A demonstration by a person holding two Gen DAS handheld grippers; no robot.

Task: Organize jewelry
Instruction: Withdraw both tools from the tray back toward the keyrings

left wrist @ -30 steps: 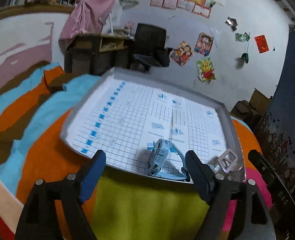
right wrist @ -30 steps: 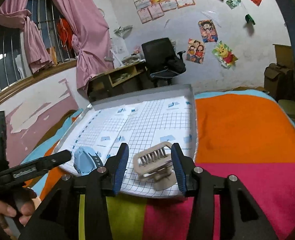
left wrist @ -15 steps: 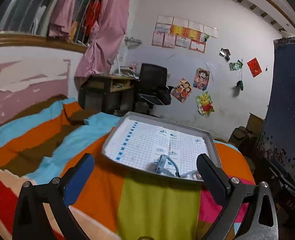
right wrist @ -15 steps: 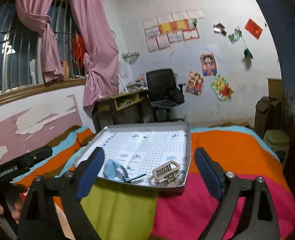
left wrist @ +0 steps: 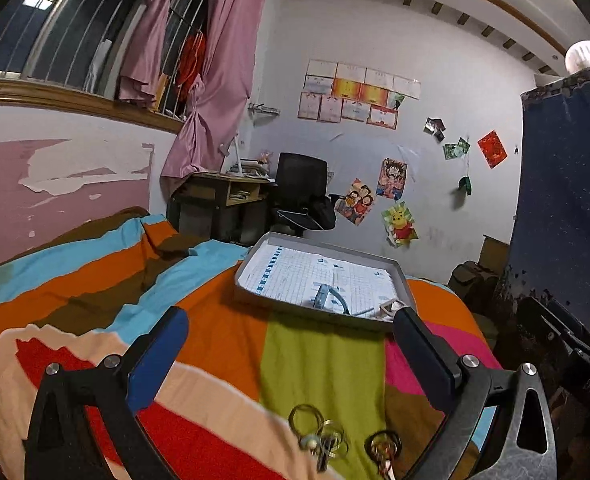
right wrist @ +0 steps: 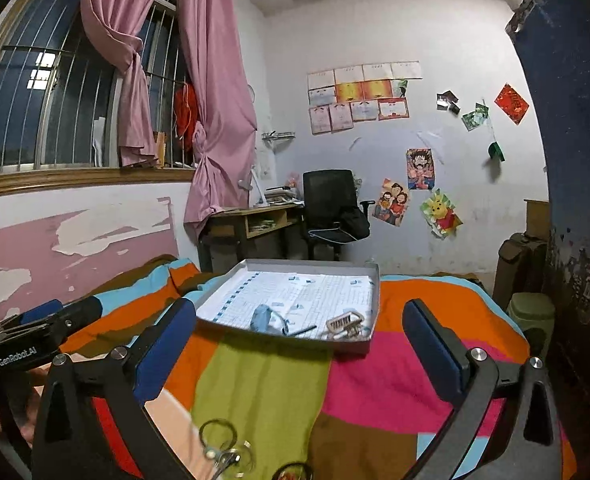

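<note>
A grey tray (left wrist: 295, 307) (right wrist: 351, 345) lined with grid paper lies on the striped blanket. In it are a blue watch (left wrist: 322, 295) (right wrist: 261, 317) and a beige hair claw clip (left wrist: 389, 305) (right wrist: 345, 322). Several thin bangles and rings (left wrist: 320, 432) (right wrist: 223, 446) lie on the blanket near me, with a red-gold ring (left wrist: 383, 446) beside them. My left gripper (left wrist: 291, 352) is open and empty, above the bangles. My right gripper (right wrist: 301, 346) is open and empty, well back from the tray. The left gripper also shows in the right wrist view (right wrist: 43, 326).
The bed has a colourful striped blanket (left wrist: 215, 344). A desk (right wrist: 251, 224) and black office chair (right wrist: 331, 208) stand at the far wall. Pink curtains (right wrist: 215, 100) hang at the barred window. A dark blue cloth (right wrist: 575, 160) hangs on the right.
Both grippers have pulled back and up from the tray and opened wide. The right one has let go of the hair clip. The bangles on the blanket have come into view.
</note>
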